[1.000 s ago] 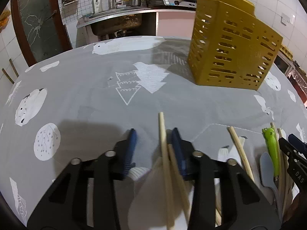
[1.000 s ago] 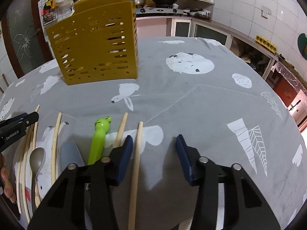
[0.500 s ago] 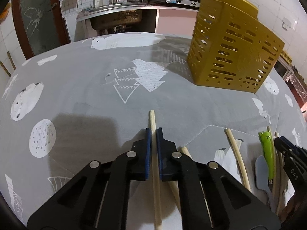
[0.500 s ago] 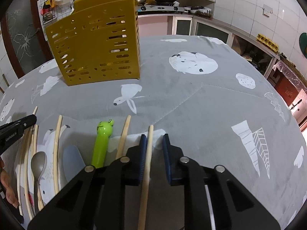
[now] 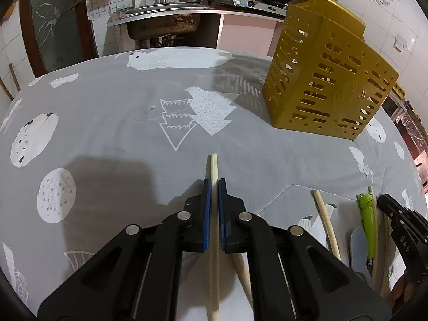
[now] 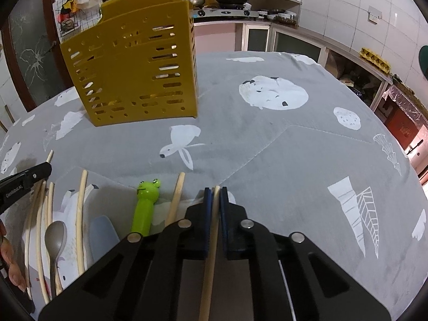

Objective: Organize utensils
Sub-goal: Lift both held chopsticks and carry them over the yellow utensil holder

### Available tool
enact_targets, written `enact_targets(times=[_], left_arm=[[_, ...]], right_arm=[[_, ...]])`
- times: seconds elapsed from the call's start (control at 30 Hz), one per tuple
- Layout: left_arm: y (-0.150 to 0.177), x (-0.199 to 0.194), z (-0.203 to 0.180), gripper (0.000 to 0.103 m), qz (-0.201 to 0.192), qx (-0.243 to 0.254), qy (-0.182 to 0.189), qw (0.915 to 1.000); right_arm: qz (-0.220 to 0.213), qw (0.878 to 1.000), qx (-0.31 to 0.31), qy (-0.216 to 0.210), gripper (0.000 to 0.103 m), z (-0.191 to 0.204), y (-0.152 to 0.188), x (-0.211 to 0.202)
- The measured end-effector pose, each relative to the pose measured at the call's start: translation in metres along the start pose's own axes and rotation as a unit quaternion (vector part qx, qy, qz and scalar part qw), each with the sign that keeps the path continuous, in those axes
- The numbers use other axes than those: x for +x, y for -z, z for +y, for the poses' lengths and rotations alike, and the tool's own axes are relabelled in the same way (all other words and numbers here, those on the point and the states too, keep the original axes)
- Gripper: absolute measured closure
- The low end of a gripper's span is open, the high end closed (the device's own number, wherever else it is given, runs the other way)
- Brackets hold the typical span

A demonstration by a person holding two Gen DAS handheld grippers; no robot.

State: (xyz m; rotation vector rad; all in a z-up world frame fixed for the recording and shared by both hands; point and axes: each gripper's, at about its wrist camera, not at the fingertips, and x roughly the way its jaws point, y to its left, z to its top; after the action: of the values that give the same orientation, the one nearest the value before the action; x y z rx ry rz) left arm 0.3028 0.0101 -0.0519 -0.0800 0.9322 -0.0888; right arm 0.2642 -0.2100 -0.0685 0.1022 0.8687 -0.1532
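Two claws (image 5: 214,184) (image 6: 216,191), one chopstick (image 5: 214,165) (image 6: 214,230) each

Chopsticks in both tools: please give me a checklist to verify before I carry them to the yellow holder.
1. Left tool shut on its chopstick: ok.
2. Right tool shut on its chopstick: ok.
3. Only one stick between each tool's pads: ok.
4. Yellow utensil holder upright on the tablecloth: ok.
5. Holder's top opening free: cannot tell.
6. Chopsticks lifted clear of the cloth: cannot tell.
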Motion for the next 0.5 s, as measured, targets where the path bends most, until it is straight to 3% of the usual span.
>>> enact_targets(times=[0.23, 0.5], left_arm=[[0.0, -0.027, 0.003, 0.099, -0.052, 0.001, -0.007, 0.9986], [0.005, -0.083, -0.008, 0.099, -0.144, 0.015, -0.007, 0.9894]], right_arm=[[-0.046, 0.999, 0.003, -0.008, 0.097, -0.001, -0.003, -0.026], [-0.139, 0.99, -0.01, -0.016, 0.097, 0.007, -0.012, -0.075]])
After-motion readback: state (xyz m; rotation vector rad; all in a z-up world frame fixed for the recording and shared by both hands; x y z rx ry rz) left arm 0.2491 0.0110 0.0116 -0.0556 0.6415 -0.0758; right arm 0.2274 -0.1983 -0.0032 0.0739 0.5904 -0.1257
